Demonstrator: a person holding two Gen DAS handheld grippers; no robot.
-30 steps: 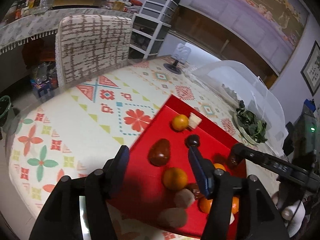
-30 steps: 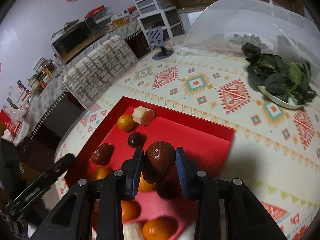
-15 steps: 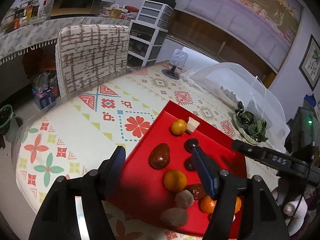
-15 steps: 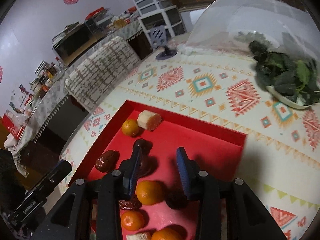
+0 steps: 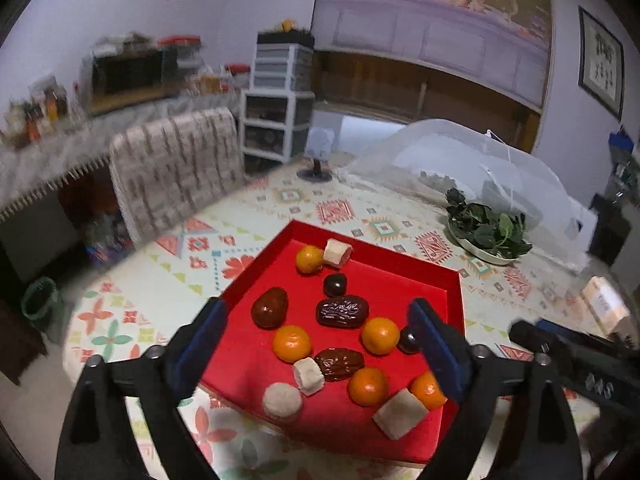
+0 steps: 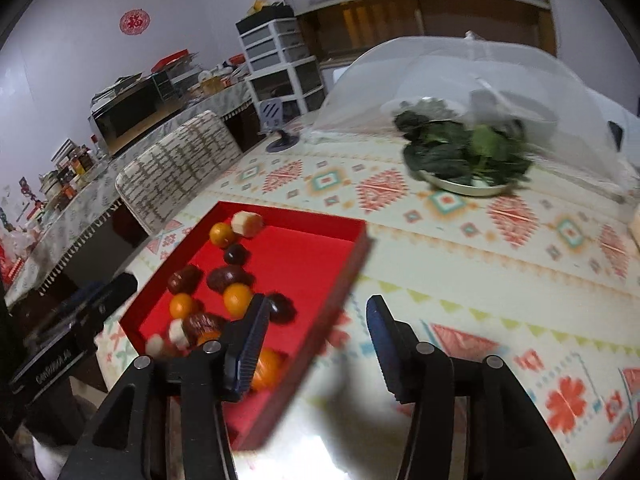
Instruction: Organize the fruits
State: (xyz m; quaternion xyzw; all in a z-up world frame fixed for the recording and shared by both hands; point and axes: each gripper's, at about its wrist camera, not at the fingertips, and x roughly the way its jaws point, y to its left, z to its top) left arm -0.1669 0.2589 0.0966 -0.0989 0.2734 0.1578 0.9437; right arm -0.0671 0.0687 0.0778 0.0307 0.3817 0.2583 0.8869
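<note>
The wrinkled date (image 5: 342, 312) now lies in the red tray (image 5: 408, 268), ahead of both claws: right claw (image 6: 316, 332) and left claw (image 5: 320, 336) spread, empty.

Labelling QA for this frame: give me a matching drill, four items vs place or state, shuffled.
Column 1:
1. wrinkled dark-brown date
2. plate of green leaves
3. left gripper
4. pale cut banana chunk by the tray's far edge

Column 2:
A. open, empty, over the red tray
B. beside an orange fruit
C. mid-tray
D. outside the tray, on the patterned tablecloth

Pairs: 1-C, 2-D, 3-A, 4-B
</note>
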